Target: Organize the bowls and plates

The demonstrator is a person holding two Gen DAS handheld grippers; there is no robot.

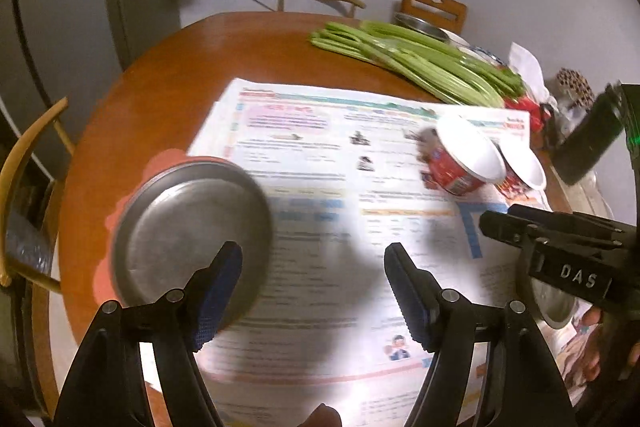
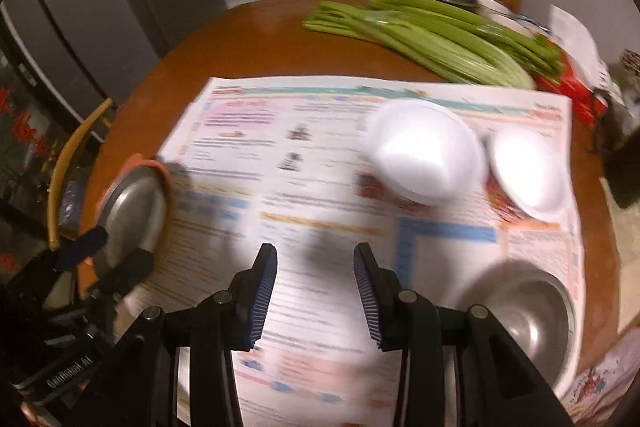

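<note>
Left wrist view puts the steel plate at your surface's left edge, just beside your left hand-held gripper. Its jaws stand open, empty. Your right hand-held gripper, part-open and empty, sits farther off.

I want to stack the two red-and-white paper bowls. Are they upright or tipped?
Upright. Both red-and-white paper bowls, and, sit on the spread newspaper with white openings facing up; nothing visible inside.

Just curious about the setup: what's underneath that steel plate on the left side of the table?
A salmon-pink piece peeks out around the steel plate along its left edge, lying on the wooden table. Its middle is covered, so what it is stays unclear.
</note>
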